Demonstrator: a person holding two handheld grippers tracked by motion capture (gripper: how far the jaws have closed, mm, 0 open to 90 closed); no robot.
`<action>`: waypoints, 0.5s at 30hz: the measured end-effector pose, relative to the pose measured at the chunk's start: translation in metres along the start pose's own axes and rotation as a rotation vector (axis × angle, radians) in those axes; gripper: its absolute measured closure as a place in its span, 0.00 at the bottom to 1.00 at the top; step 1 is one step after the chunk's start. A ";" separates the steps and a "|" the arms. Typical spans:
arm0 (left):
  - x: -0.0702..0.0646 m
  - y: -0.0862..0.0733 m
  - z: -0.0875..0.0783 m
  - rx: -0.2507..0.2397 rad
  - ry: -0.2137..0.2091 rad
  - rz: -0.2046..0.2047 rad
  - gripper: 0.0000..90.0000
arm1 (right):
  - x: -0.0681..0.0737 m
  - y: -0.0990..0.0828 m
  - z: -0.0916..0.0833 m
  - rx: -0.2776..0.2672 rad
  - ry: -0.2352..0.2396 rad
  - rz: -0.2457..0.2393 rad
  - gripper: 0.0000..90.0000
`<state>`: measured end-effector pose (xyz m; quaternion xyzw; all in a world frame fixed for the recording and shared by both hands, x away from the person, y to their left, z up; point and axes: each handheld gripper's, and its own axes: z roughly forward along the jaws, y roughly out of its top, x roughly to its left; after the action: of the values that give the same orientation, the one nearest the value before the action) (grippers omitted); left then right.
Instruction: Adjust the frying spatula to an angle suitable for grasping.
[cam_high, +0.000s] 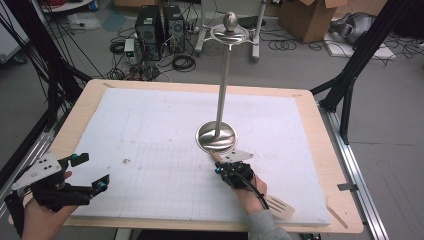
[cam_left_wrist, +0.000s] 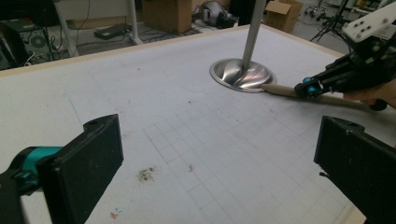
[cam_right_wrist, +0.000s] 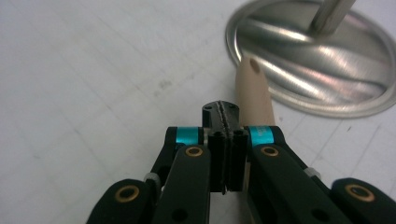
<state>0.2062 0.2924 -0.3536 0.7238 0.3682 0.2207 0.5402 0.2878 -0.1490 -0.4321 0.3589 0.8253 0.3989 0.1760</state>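
A spatula lies on the white mat, its slotted metal blade (cam_high: 281, 206) near the front edge. Its wooden handle (cam_right_wrist: 252, 86) runs toward the steel stand, and the handle's tip touches the round base (cam_right_wrist: 317, 60). My right gripper (cam_right_wrist: 225, 114) is shut, pads together with nothing between them. It sits over the handle (cam_left_wrist: 280, 90), just short of the base (cam_high: 216, 136). A thin pole (cam_high: 222, 85) rises from the base to a ring and ball on top. My left gripper (cam_high: 92, 171) hovers open at the mat's front left corner, with bare mat between its jaws (cam_left_wrist: 219, 163).
The white gridded mat (cam_high: 165, 130) covers most of a wooden tabletop (cam_high: 330, 165). Small dirt marks (cam_left_wrist: 145, 174) dot the mat in front of the left gripper. Computer towers (cam_high: 159, 25), cables and cardboard boxes (cam_high: 307, 17) stand on the floor beyond the table.
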 end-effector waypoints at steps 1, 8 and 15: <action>0.000 0.000 0.001 0.002 -0.003 0.002 0.02 | -0.001 0.001 -0.004 -0.009 0.010 0.004 1.00; 0.000 0.004 0.009 0.003 -0.023 0.012 0.02 | -0.011 0.005 -0.048 -0.105 0.064 0.036 1.00; -0.001 0.010 0.014 -0.015 -0.046 0.019 0.02 | -0.024 0.003 -0.078 -0.152 0.100 0.045 0.96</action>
<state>0.2185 0.2813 -0.3481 0.7281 0.3471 0.2120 0.5518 0.2600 -0.2070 -0.3812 0.3427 0.7922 0.4816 0.1521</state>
